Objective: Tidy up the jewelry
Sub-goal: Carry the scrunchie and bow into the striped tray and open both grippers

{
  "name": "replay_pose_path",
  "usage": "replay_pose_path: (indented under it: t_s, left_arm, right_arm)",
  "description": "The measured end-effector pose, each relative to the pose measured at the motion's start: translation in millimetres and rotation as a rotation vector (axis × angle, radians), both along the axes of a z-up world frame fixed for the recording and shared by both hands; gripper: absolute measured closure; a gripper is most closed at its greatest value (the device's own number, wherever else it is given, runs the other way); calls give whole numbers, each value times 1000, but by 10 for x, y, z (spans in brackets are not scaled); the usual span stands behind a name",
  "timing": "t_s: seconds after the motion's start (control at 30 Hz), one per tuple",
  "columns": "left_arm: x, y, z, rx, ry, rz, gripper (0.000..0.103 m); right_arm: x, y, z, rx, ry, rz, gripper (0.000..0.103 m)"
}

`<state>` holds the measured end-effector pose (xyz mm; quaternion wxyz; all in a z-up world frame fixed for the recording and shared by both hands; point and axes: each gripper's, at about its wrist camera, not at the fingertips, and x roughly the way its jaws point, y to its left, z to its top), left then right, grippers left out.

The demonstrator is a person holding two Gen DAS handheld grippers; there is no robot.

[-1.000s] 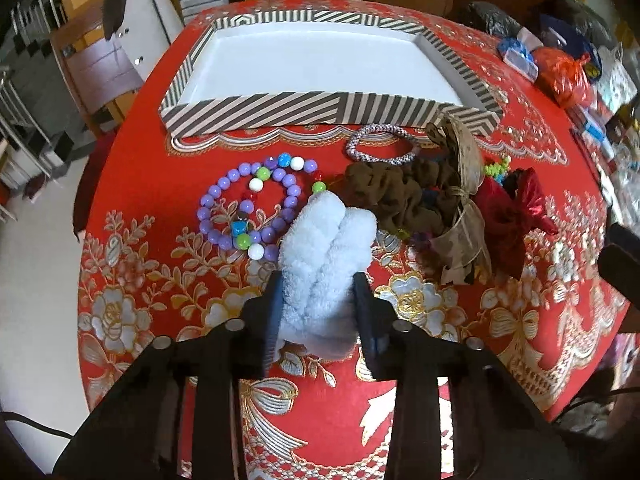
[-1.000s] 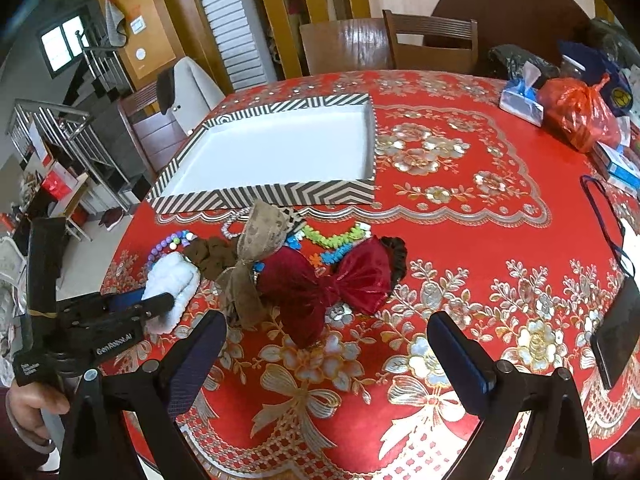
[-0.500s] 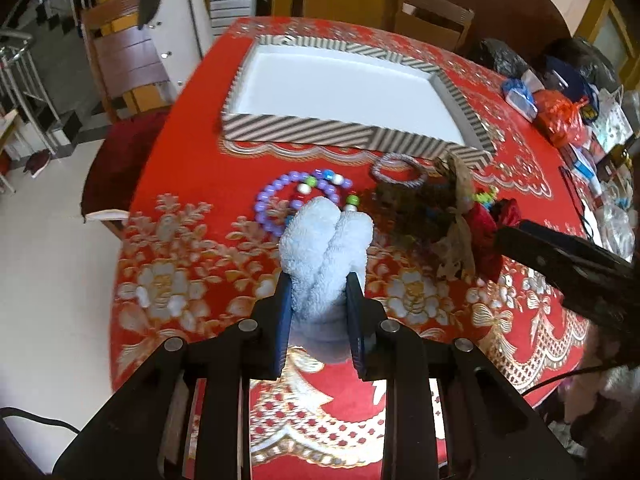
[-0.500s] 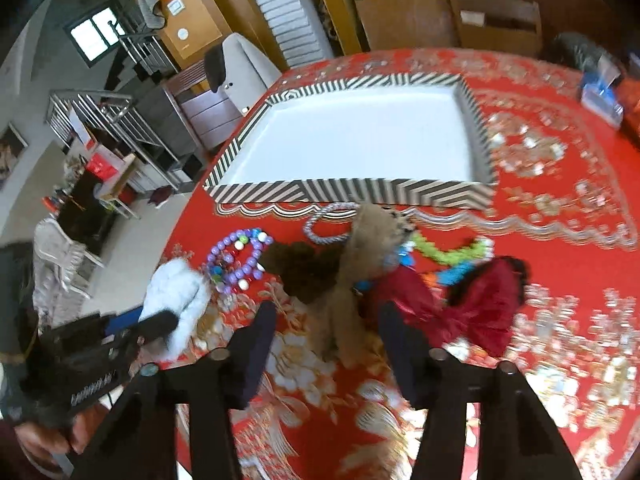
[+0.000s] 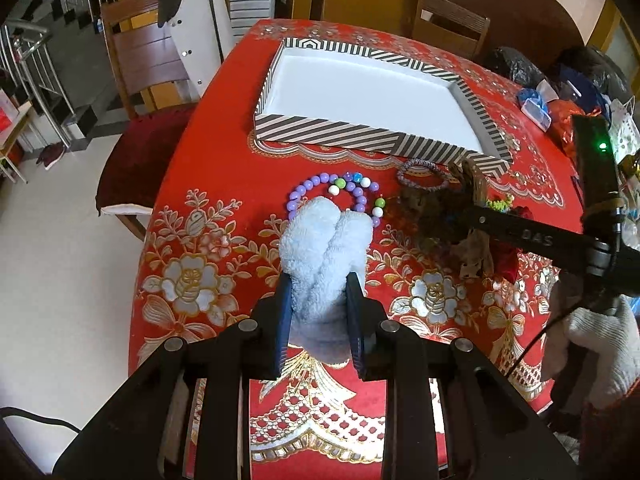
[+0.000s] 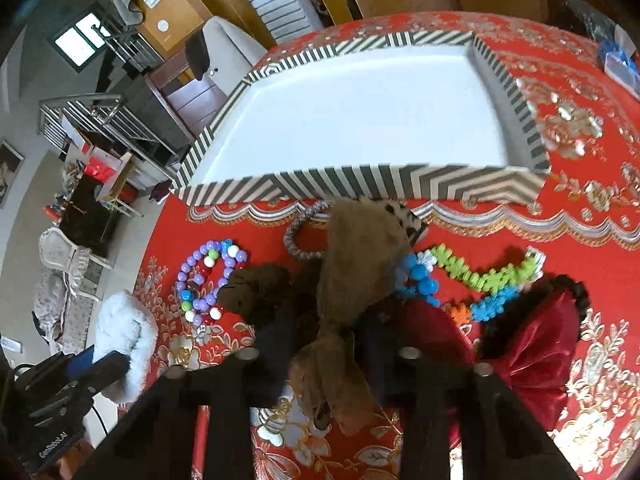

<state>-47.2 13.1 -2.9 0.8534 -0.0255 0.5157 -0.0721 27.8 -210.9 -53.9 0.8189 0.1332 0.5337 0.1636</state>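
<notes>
Left gripper (image 5: 318,314) jaws pinch the fluffy white scrunchie (image 5: 324,248), now lifted. Right gripper (image 6: 326,354) jaws, spread a second ago, have apparently closed on the brown bow (image 6: 360,264); empty striped tray (image 6: 504,188) lies beyond.

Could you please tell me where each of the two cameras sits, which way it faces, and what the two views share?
Left wrist view: sits on the left tongs, looking forward over the red table toward the striped box; its fingers clamp the fluffy white scrunchie, and a gloved hand shows at right.
Right wrist view: sits on the right tongs, looking down at the tan bow between its fingers; the left tongs appear at lower left.
Shared: box, scrunchie, purple bead bracelet.
</notes>
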Motion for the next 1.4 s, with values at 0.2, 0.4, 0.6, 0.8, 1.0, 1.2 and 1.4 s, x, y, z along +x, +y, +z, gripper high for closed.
replay_pose_path:
  t_s: [0.2,0.4,0.6,0.8,1.0,1.2,1.4]
  left_arm:
    - [25,43,18,-4,4,18,80]
    - [60,83,108,-21,-14,24,80]
    - [171,85,257,-45,-36,25,80]
    - [415,42,431,-40,-80,18,80]
    - [869,48,519,-57,-94,48,80]
    - [1375,-58,443,-55,-75,67,80]
    - [1784,-88,158,-43,0,114,80]
  right_arm:
    - [-128,2,244,28,-71,30,82]
    - [-201,-38,631,52,-140,45,82]
    - [-134,-98,952,76,-203,34,82]
    - [241,-114,1097,73,-233,25,82]
    - [787,-57,1030,95,-203,46,82]
    - [1465,55,811,137,-136,59,82]
    - [2095,274,469,204,-53,87,82]
